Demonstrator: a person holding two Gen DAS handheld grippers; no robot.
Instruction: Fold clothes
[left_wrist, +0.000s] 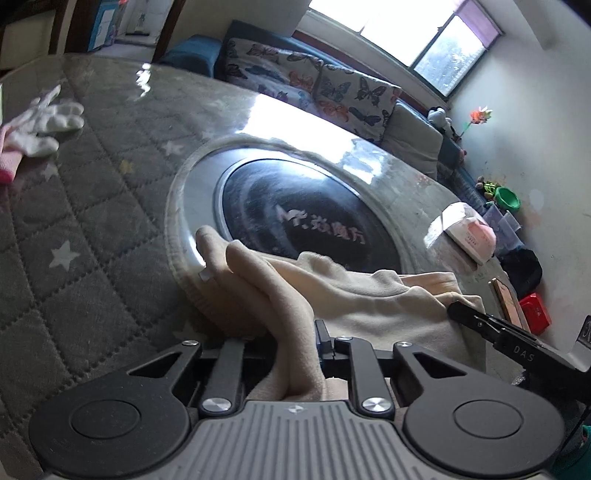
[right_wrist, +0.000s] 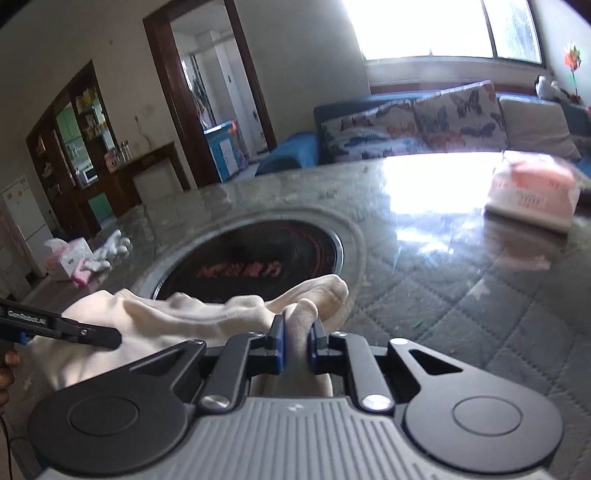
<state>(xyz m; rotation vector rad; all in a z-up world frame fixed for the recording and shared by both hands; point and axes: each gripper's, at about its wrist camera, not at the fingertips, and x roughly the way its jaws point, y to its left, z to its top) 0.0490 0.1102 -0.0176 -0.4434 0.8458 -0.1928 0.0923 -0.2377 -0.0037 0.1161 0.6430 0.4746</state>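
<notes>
The right gripper (right_wrist: 296, 345) is clenched on a bunched fold of the cream garment (right_wrist: 192, 317); its blue pads (right_wrist: 279, 345) press the cloth from both sides, which only the right wrist view shows plainly. The left gripper (left_wrist: 291, 347) likewise grasps a thick roll of the same cream garment (left_wrist: 369, 299), the fabric filling the gap between its fingers and hiding the left one. The garment lies rumpled at the near edge of the table (left_wrist: 92, 192), draped partly over the round black cooktop (left_wrist: 306, 218) sunk in the middle.

Each view catches the other tool from the side: the left wrist view shows the right gripper's finger marked "DAS" at the right, and the right wrist view shows the left gripper's finger marked "GenRobot.AI" at the left, with a bit of the person's hand (right_wrist: 7, 369) below it. Pale characters are printed on the cooktop glass, too blurred to read fully.

The table wears a grey quilted cover with white stars under a glossy sheet. White gloves (left_wrist: 44, 122) lie far left; a pink tissue pack (left_wrist: 469, 236) sits far right. Only the right wrist view shows a second tissue box (right_wrist: 72, 254) beside the gloves, a doorway (right_wrist: 218, 92) and shelving. Beyond the table stands a sofa with butterfly cushions (left_wrist: 310, 85) under a bright window (left_wrist: 424, 33).
</notes>
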